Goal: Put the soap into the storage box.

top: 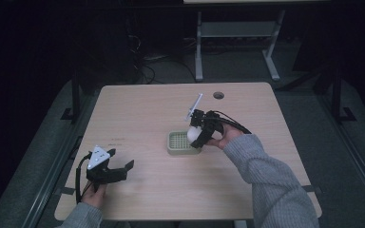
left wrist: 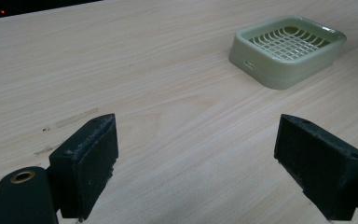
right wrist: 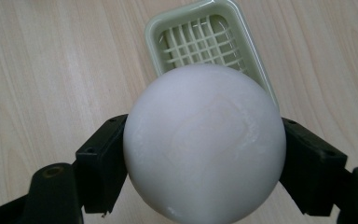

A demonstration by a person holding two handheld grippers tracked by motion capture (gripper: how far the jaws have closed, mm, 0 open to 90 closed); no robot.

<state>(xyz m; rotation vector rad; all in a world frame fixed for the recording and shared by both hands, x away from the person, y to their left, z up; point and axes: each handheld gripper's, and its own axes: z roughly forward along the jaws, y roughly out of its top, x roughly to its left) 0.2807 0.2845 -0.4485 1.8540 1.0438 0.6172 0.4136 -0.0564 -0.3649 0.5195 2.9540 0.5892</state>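
Right tongs [right wrist: 200, 154] grip soap [right wrist: 203, 144] above dish [right wrist: 158, 23]

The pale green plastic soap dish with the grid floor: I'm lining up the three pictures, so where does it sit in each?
High view: the pale green plastic soap dish lies mid-table, just left of the right gripper, which holds a white round soap.
Left gripper view: upper right, beyond the open jaws.
Right gripper view: top centre, partly behind the soap.
Shared landmark: the light wooden table.
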